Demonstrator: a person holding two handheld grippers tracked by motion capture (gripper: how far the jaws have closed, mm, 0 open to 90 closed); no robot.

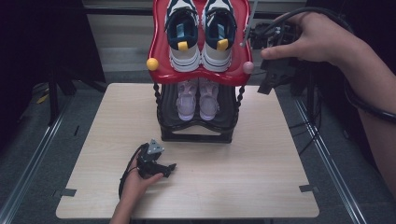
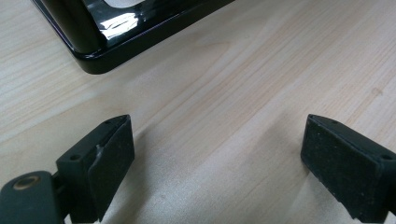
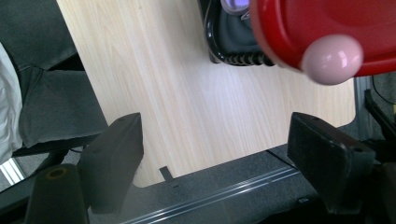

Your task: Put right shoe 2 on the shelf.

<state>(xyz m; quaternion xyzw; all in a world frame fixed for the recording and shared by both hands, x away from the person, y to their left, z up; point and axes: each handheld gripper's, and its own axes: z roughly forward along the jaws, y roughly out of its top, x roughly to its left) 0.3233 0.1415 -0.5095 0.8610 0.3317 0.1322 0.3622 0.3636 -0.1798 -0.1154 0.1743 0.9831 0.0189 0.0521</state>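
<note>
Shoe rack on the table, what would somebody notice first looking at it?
The bright red top shelf stands out first, holding white and navy sneakers at the far middle of the wooden table. Below it, pale pink sneakers sit on the black lower shelf. A pink ball knob caps the red shelf's corner, near the raised right gripper.

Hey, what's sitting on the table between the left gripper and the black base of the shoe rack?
Nothing. Bare wooden table separates the open left gripper from the shoe rack's black base, seen in the high view and left gripper view.
</note>
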